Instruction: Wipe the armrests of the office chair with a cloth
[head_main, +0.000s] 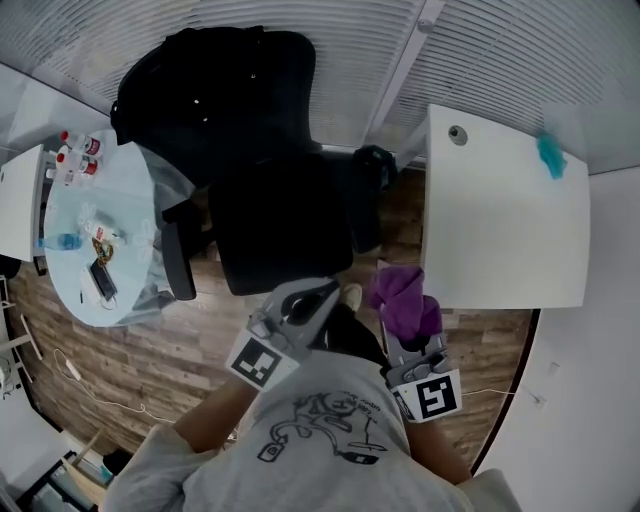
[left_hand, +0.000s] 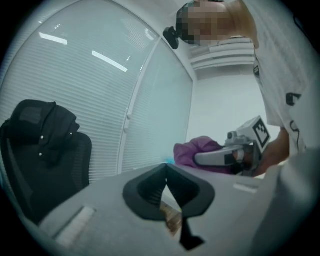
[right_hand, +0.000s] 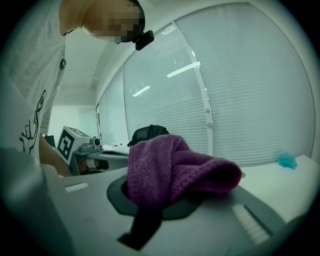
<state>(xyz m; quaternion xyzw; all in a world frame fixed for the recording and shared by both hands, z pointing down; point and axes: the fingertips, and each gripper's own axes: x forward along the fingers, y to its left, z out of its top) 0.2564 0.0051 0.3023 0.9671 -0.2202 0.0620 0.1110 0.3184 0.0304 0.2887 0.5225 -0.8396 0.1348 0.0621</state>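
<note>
The right hand-held gripper (head_main: 410, 338) is clenched on the purple cloth (right_hand: 170, 167), which bunches and drapes over its jaws, likely so that a thick pad meets the armrest (head_main: 178, 262). The cloth hangs near the person, just right of the black chair (head_main: 280, 225) and by the white desk (head_main: 500, 230). The left hand-held gripper (head_main: 312, 298) is closed on nothing, probably free to steady the chair. The cloth's knit looks soft and ribbed.
</note>
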